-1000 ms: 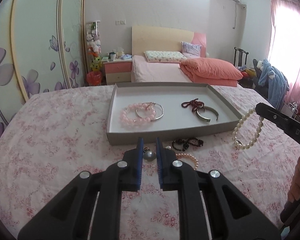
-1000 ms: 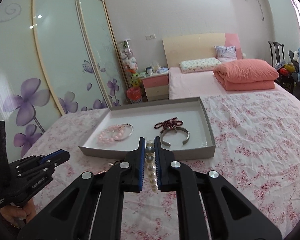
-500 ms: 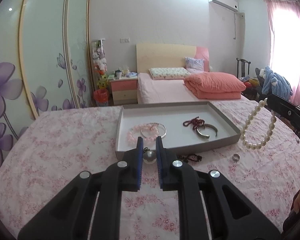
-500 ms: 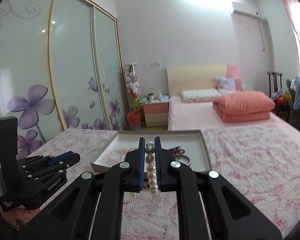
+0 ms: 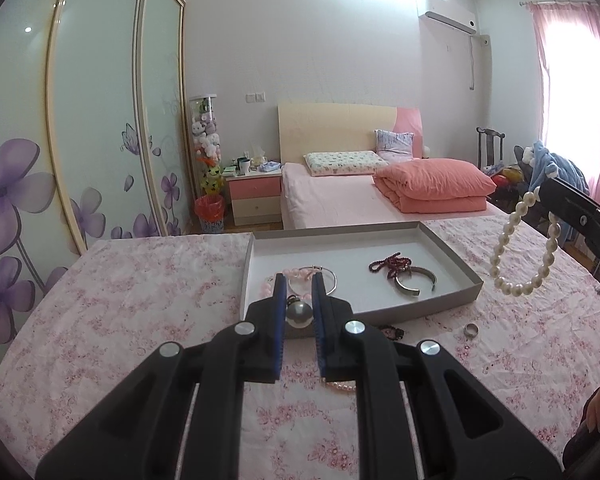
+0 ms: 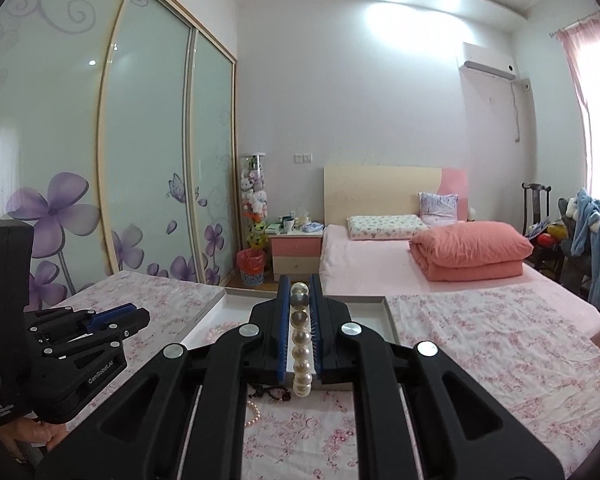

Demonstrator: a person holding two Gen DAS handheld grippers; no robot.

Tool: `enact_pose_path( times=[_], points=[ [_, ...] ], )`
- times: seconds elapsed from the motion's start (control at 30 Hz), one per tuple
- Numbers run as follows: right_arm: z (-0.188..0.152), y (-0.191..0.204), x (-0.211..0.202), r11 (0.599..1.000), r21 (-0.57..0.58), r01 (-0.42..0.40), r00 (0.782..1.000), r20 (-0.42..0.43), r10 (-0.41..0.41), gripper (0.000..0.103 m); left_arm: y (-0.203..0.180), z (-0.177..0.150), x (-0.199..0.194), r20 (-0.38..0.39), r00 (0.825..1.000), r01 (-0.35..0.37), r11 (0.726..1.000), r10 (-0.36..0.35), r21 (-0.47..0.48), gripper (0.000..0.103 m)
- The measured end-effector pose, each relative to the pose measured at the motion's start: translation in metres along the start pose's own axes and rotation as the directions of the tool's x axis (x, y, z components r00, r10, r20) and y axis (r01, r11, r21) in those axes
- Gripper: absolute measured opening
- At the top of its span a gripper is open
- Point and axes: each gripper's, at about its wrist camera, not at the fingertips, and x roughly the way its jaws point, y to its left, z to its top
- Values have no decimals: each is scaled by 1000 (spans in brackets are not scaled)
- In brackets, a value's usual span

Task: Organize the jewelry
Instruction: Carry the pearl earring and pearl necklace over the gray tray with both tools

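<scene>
My left gripper [image 5: 299, 280] is shut on a grey pearl pendant [image 5: 299, 312], held above the near edge of the grey tray [image 5: 452, 252]. The tray holds a pink bead bracelet [image 5: 290, 276], a silver bangle [image 5: 330, 280], a dark red bead string [image 5: 390, 264] and a metal cuff [image 5: 414, 282]. My right gripper [image 6: 299, 284] is shut on a white pearl bracelet [image 6: 302, 354], which hangs as a loop at the right of the left wrist view [image 5: 520, 256], above the bedspread beside the tray.
On the floral bedspread [image 5: 120, 300] lie a silver ring [image 5: 471, 330], a black bead string [image 5: 392, 332] and a pink pearl strand [image 6: 254, 412]. The left gripper also shows in the right wrist view [image 6: 128, 316]. Behind are a bed, nightstand and wardrobe.
Both grippers have risen and tilted up, each still holding its piece. The pendant has been lifted off the bedspread; the pearl bracelet hangs higher.
</scene>
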Motion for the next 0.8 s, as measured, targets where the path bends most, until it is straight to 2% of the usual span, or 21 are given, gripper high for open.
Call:
enact_pose_path(
  times=[0.53, 0.8],
  points=[
    [14, -1, 23, 1000, -9, 28, 998, 48, -27, 10, -5, 20, 23, 27, 1000, 0, 1000, 0, 14, 13],
    [15, -10, 67, 999, 34, 8, 1000, -6, -8, 10, -4, 29, 64, 2, 1000, 14, 1000, -14, 4, 13]
  ],
)
